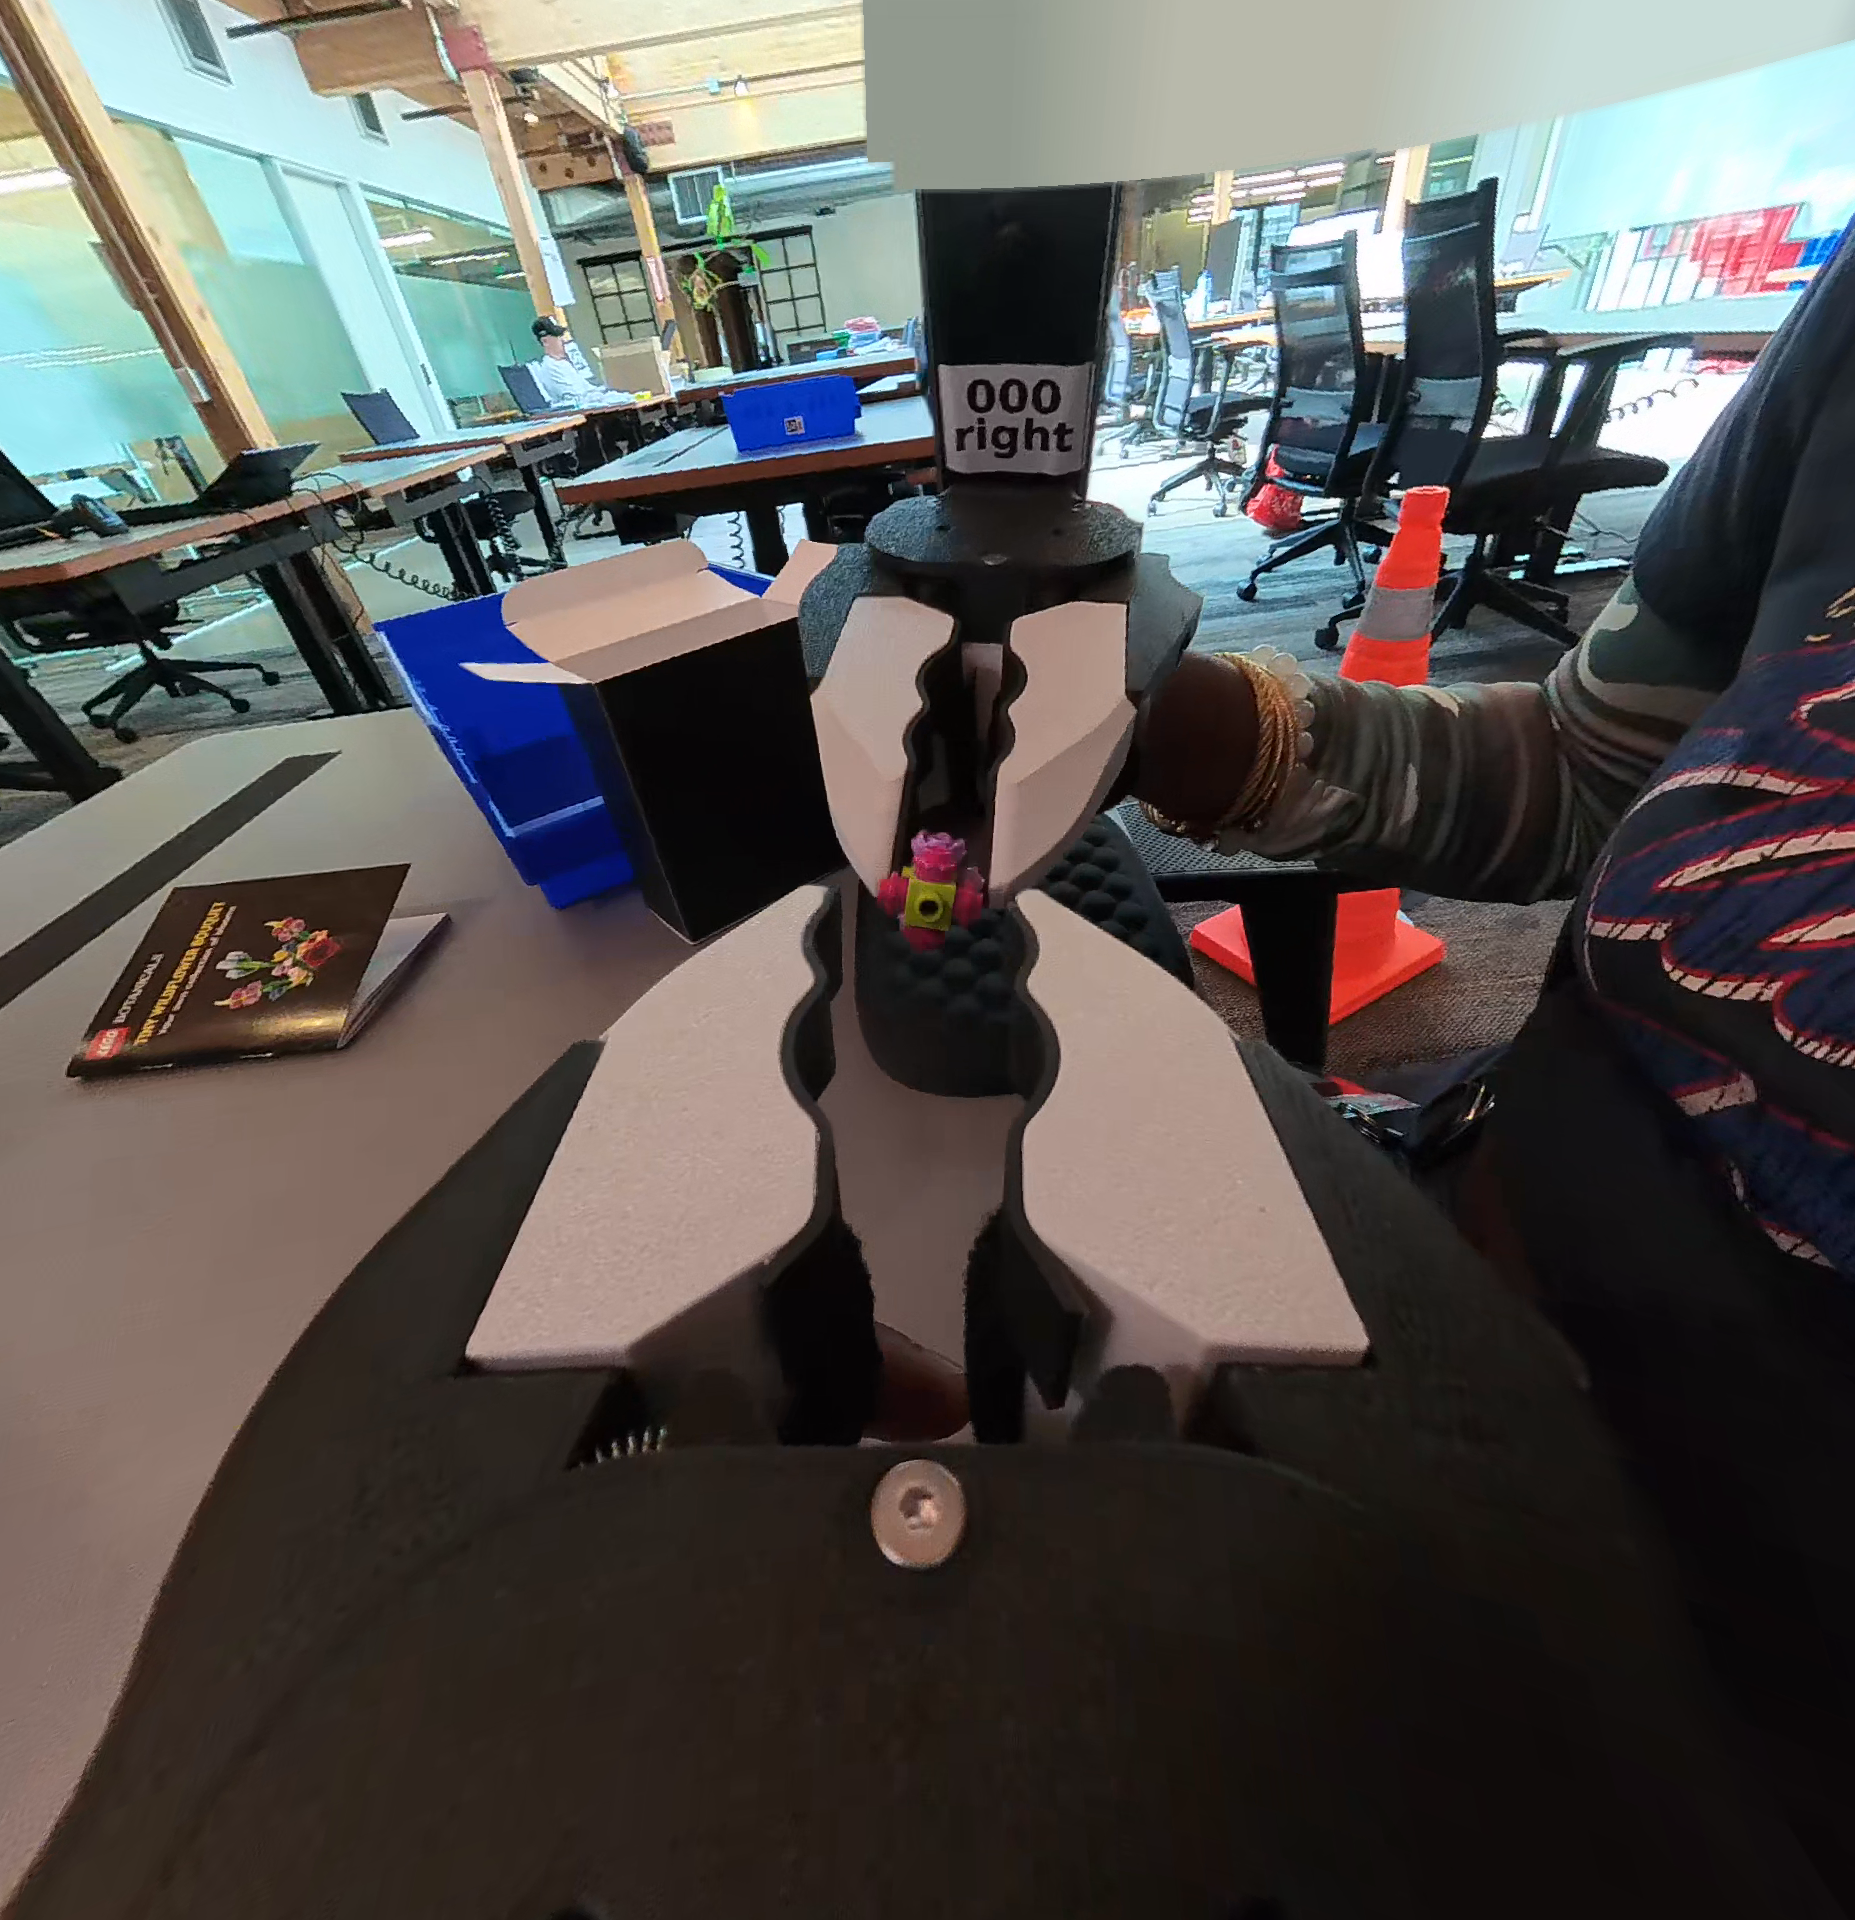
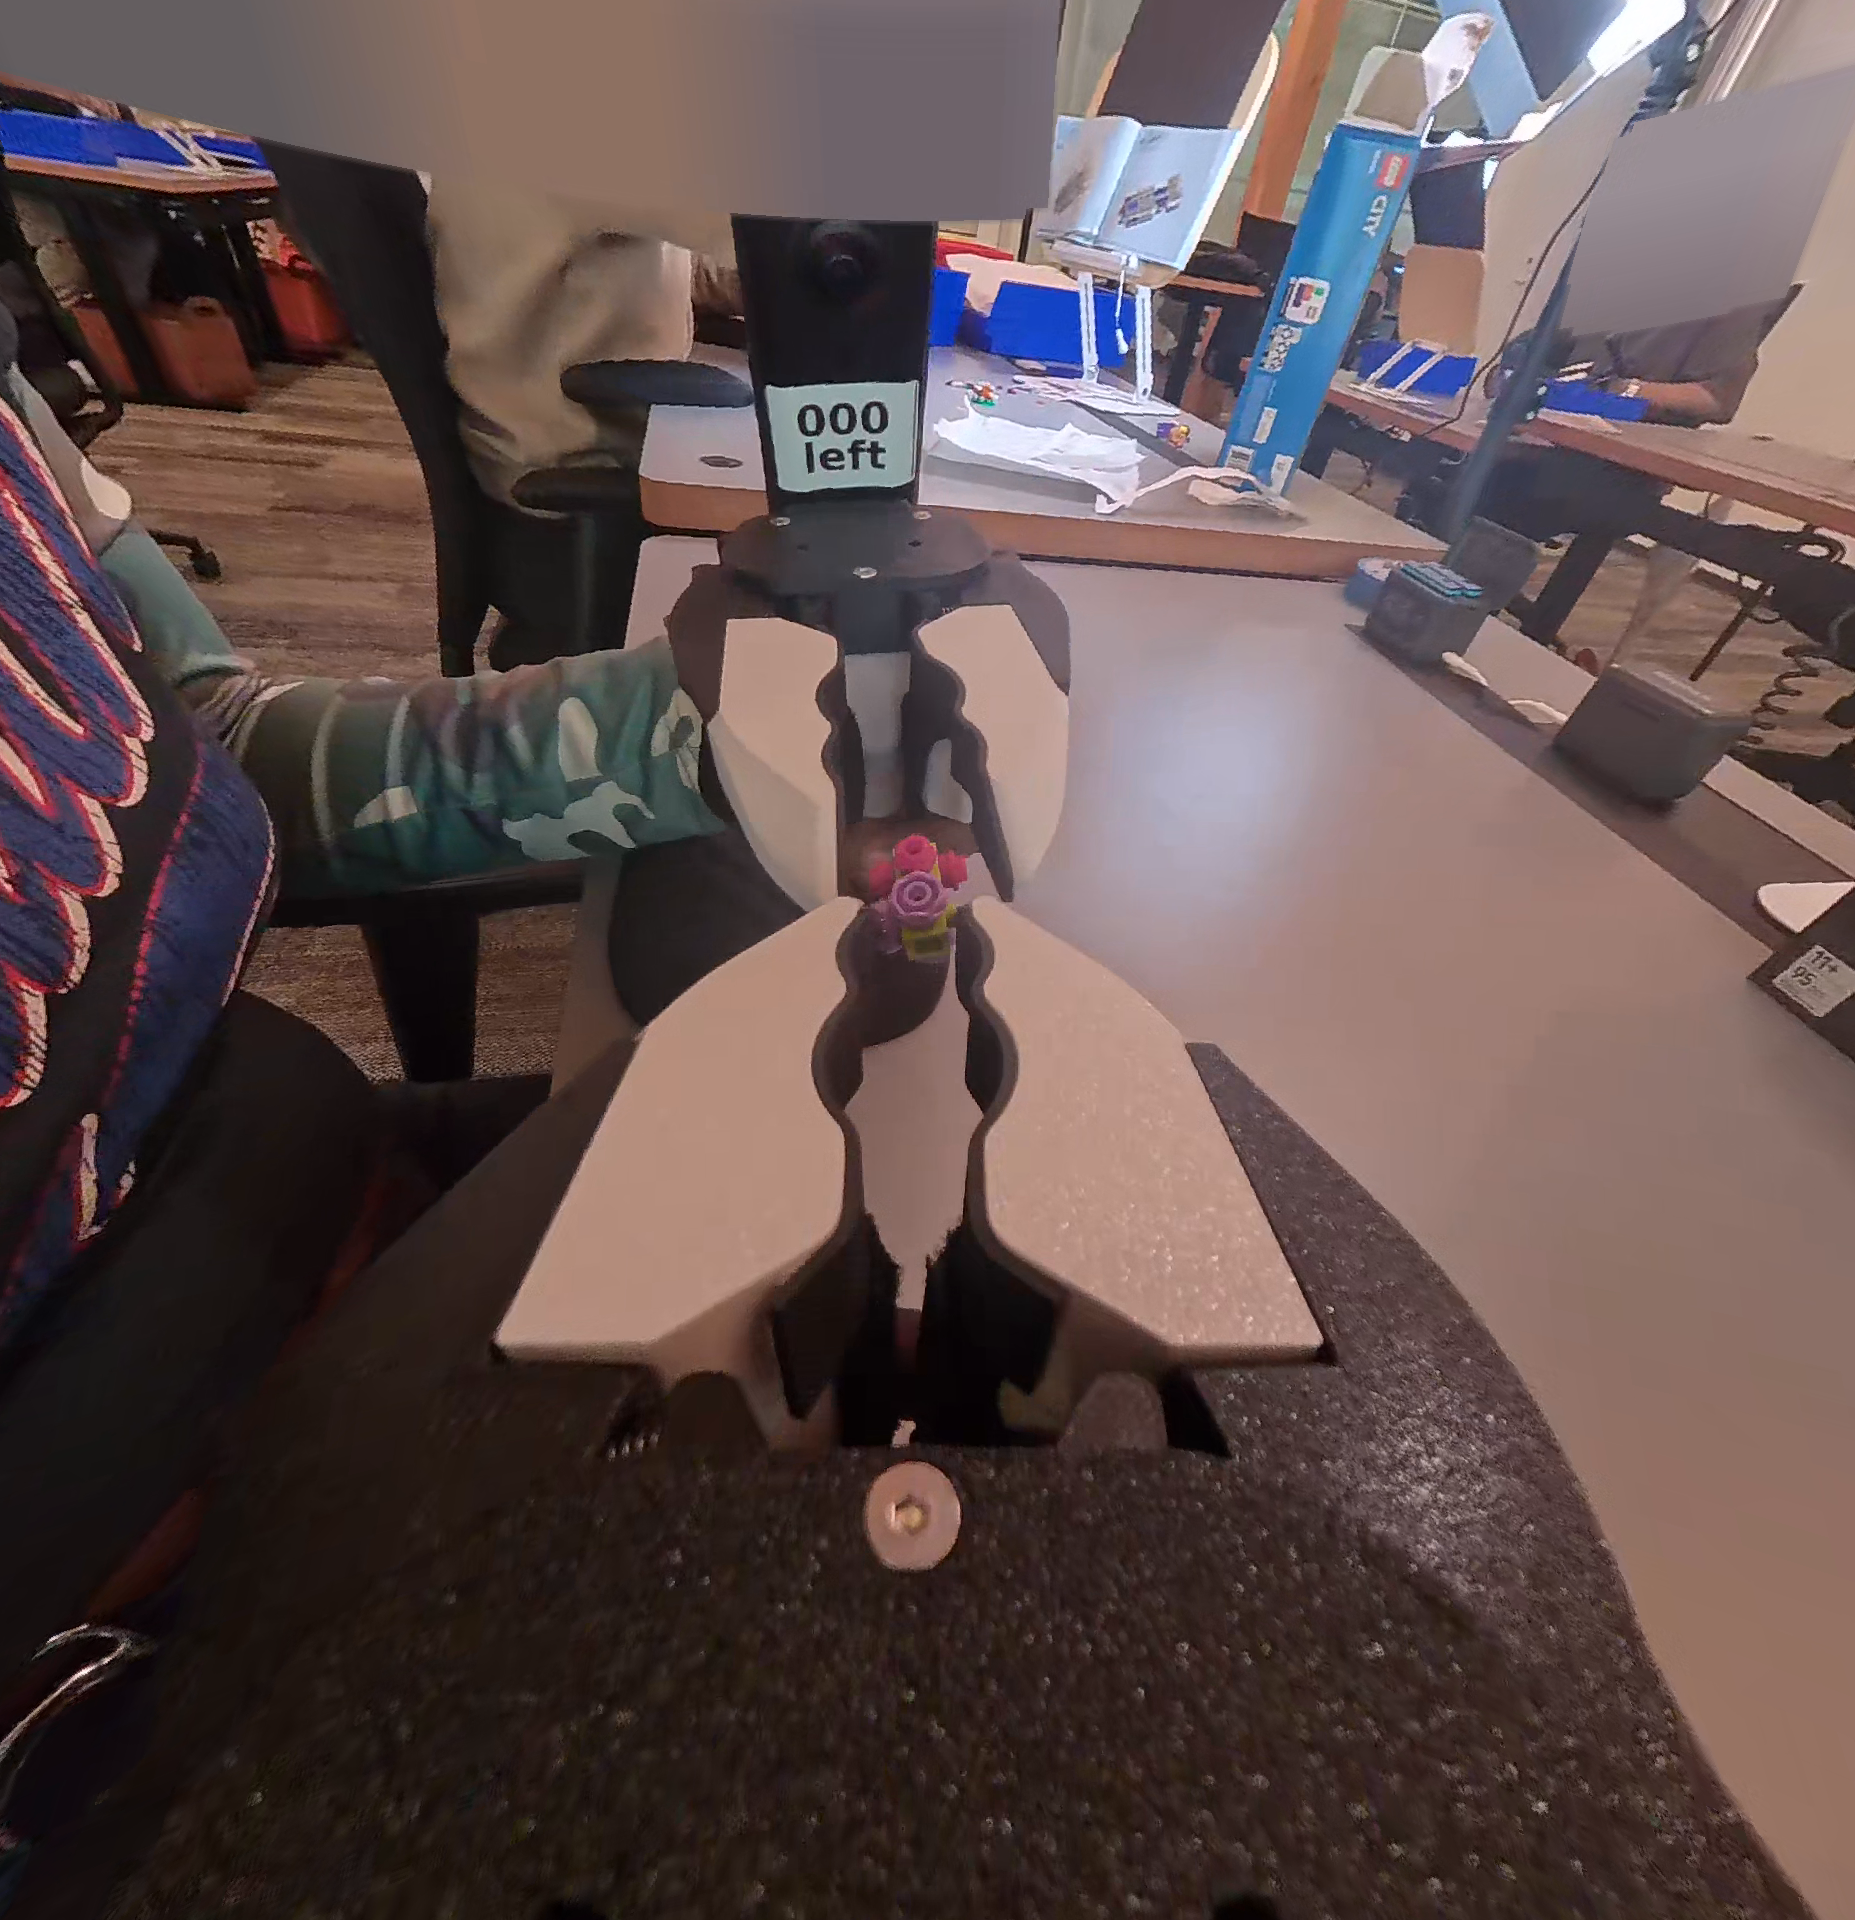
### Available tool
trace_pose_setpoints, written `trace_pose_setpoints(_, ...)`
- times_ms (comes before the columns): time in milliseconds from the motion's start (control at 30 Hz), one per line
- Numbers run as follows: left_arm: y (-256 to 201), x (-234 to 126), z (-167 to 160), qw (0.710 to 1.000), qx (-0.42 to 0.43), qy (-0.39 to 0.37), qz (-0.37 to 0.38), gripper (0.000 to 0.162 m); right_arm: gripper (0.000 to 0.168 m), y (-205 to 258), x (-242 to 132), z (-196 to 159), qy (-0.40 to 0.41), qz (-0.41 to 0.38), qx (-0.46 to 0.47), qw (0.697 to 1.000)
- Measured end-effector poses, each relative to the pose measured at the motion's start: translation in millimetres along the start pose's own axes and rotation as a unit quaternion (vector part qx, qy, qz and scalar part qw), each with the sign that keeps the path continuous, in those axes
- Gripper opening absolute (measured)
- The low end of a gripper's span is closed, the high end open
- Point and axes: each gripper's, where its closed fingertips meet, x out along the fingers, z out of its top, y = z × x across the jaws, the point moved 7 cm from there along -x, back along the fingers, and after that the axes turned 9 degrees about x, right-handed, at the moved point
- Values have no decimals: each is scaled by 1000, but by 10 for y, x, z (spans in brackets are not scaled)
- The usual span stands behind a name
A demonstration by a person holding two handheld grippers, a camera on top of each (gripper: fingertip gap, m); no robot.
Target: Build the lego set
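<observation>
Left gripper (image 1: 928, 914) and right gripper (image 2: 918, 920) tips meeting, lego flower (image 1: 928, 894) pinched between

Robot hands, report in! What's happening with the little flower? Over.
Left gripper and right gripper tip to tip. Flower piece between them, above the table. Nothing blocking.

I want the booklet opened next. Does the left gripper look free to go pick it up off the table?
Probably not yet. The left gripper meets the right gripper tip to tip around the small flower assembly. The path to the booklet looks clear, but it would have to let go first.
</observation>
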Motion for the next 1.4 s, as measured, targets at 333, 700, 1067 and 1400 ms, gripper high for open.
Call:
trace_pose_setpoints(333, 7, -7, -27, 1000, 14, 16, 6, 17, 15, -20, -1, -13, 8, -9, 14, 1000)
trace_pose_setpoints(700, 17, 69, -70, 970, 162, 147, 103, 18, 14, -95, -27, -40, 76, -106, -27, 991)
trace_pose_setpoints(1067, -16, 82, -97, 967, 177, 162, 88, 18, 10, -66, 24, -68, 102, -100, -43, 989)
trace_pose_setpoints(1400, 56, 75, -144, 988, 43, 125, 75, 17, 9, 65, 59, -64, 118, -186, -274, 936)
